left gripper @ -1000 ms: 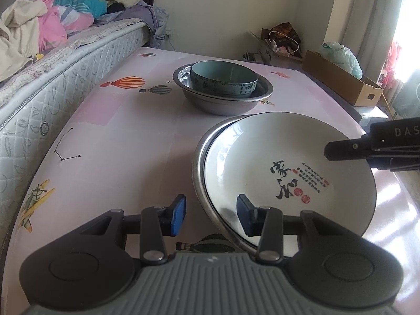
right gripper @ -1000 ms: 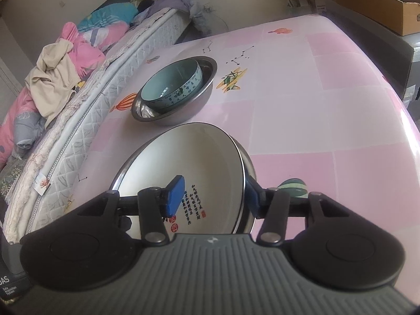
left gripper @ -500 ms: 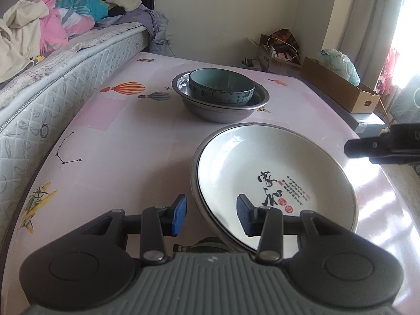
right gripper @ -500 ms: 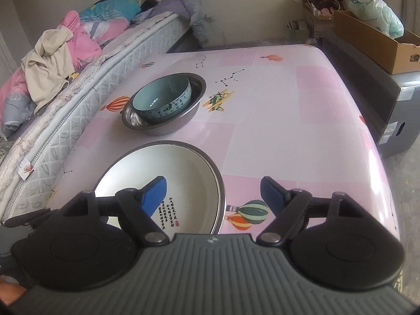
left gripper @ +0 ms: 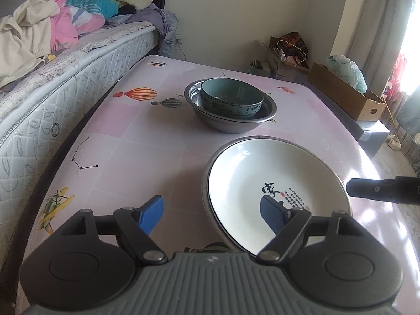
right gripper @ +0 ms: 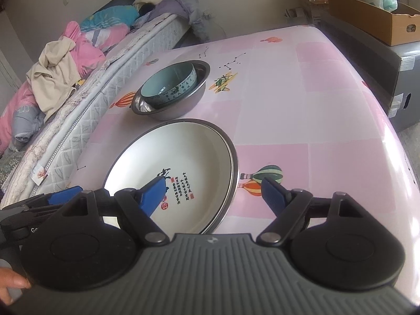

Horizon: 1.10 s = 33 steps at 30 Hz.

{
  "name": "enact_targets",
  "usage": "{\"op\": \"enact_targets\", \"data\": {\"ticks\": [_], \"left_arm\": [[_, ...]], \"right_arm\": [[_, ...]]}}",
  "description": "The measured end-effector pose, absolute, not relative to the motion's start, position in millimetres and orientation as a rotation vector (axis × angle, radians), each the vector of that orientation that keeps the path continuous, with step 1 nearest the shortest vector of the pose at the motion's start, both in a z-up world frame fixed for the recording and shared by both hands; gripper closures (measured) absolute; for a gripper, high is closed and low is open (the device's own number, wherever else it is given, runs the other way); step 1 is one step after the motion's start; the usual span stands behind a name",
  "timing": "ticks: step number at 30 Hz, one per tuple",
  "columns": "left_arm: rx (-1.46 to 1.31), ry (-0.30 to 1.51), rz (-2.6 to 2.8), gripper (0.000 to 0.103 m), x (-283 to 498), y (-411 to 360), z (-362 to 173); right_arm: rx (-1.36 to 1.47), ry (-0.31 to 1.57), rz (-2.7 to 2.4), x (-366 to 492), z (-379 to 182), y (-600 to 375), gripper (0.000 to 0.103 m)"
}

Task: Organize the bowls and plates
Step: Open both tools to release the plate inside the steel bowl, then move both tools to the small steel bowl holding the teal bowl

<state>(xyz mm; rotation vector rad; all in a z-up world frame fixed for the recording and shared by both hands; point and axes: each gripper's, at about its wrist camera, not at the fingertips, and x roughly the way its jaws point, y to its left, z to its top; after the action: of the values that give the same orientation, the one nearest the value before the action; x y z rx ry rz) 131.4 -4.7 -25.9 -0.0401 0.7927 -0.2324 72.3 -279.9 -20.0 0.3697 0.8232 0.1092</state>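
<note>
A white plate (left gripper: pixel 262 173) with black calligraphy lies flat in a shallow steel plate (left gripper: pixel 206 183) on the pink table (left gripper: pixel 147 152). My left gripper (left gripper: pixel 211 216) is opening. The plates' left rim lies between its blue pads, untouched. My right gripper (right gripper: pixel 212 195) stands open over the white plate's (right gripper: pixel 178 152) right rim, pads clear of the steel rim (right gripper: pixel 235 162). One black finger of the right gripper (left gripper: pixel 380 190) shows at the plate's right side. Farther back, a teal bowl (left gripper: pixel 231 99) sits inside a steel basin (left gripper: pixel 233 124).
A mattress (left gripper: pixel 52 99) piled with clothes (left gripper: pixel 39 34) runs along the table's left side. A cardboard box (left gripper: pixel 346 99) stands on a dark cabinet beyond the right edge. The person's hand (right gripper: pixel 10 283) shows at the lower left of the right wrist view.
The tilted white plate came down flat into the steel plate. The right gripper let go of its rim first, then the left gripper's jaws spread wide. Both grippers drew back a little.
</note>
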Motion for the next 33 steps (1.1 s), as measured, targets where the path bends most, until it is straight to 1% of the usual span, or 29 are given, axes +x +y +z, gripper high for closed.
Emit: {"op": "enact_targets", "data": {"ticks": [6, 10, 24, 33], "left_arm": [[-0.038, 0.793, -0.199, 0.019, 136.6, 2.9, -17.2], [-0.031, 0.788, -0.186, 0.015, 138.9, 6.0, -14.8], [-0.027, 0.791, -0.162, 0.015, 150.1, 16.1, -16.8], [-0.039, 0.769, -0.148, 0.015, 185.1, 31.2, -10.8]], "right_arm": [[0.381, 0.793, 0.103, 70.9, -9.5, -284.6, 0.023], [0.395, 0.785, 0.111, 72.7, -5.0, -287.7, 0.023], [0.426, 0.792, 0.125, 83.6, -4.6, -290.0, 0.023], [0.416, 0.787, 0.151, 114.9, 4.9, -292.8, 0.023]]}}
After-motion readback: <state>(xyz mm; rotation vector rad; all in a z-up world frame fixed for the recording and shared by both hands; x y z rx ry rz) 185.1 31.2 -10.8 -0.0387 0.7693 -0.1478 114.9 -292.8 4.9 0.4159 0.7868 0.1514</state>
